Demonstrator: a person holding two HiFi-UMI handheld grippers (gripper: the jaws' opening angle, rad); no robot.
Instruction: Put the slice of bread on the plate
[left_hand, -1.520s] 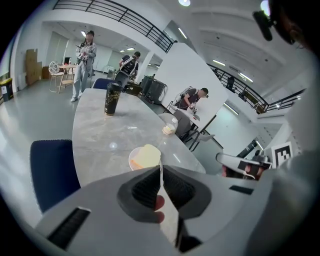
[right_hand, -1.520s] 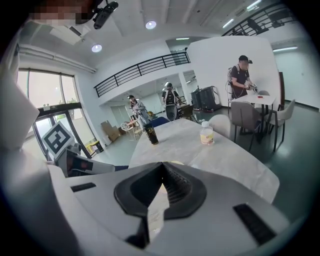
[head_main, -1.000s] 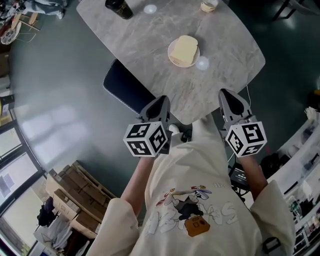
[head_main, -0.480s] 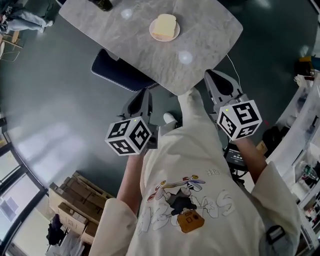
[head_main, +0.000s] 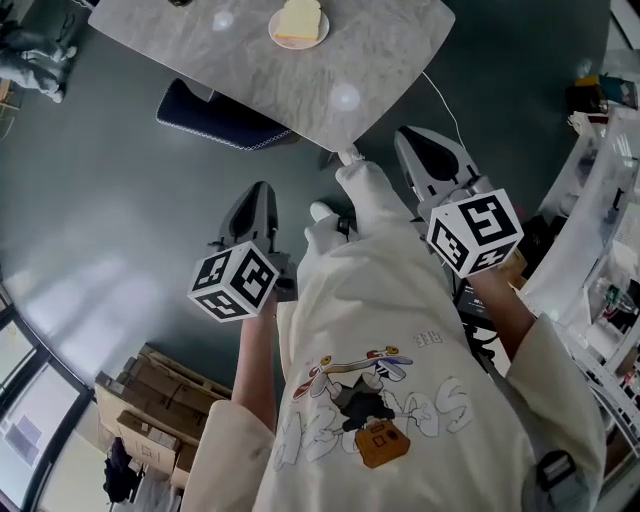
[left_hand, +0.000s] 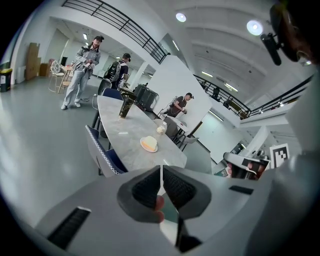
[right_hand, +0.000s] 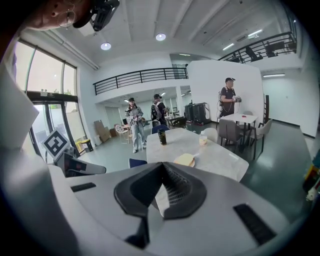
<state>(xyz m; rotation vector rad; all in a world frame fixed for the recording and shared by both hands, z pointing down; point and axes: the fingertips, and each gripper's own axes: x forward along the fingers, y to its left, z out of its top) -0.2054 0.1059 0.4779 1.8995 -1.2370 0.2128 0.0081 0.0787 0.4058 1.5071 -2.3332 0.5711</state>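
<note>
**Bread slice lying on its plate; both grippers clenched on nothing**

The slice of bread (head_main: 298, 17), pale cream-yellow and roughly square, is lying flat on the plate (head_main: 283, 42). This small round white plate is sitting on the grey marbled table (head_main: 330, 70), away from the table's near end. The bread is covering most of the plate, leaving only a thin rim showing.

A tall dark cup (left_hand: 125, 106) is standing farther along the table. A small pale cup (left_hand: 161, 129) is standing beyond the plate. What either cup is holding is too small to make out. A dark blue chair (head_main: 215, 115) is standing tucked against the table's long side.

The left gripper (left_hand: 161, 172) and the right gripper (right_hand: 161, 169) are hanging short of the table's near end, well apart from the plate. Each is pressing its jaws together with nothing between them. In the head view the table's far end is being cut off by the top edge.
</note>
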